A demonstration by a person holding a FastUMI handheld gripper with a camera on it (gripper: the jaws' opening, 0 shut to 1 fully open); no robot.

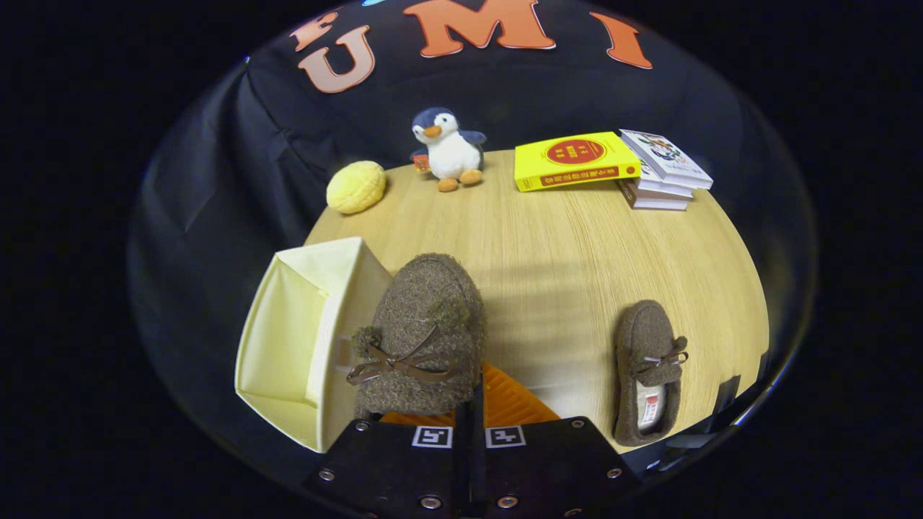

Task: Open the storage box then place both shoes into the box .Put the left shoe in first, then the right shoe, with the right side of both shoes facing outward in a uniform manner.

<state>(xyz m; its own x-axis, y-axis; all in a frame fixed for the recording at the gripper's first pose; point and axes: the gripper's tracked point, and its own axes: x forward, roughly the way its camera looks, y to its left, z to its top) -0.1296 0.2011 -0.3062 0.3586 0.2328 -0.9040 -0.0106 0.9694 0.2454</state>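
Currently one brown shoe point(422, 335) is pinched in the claw point(469, 404), raised just beside the open yellow storage box point(288, 346). Second shoe point(649, 371) lies apart on the desk point(548, 245). Plush penguin point(447, 150) and books point(613, 169) sit beyond.

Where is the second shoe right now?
In the gripper view, the second shoe lies on the wooden table, right of the claw, which grips the first shoe.

The claw point(465, 404) grips a brown shoe point(422, 331) beside the open storage box point(288, 339).
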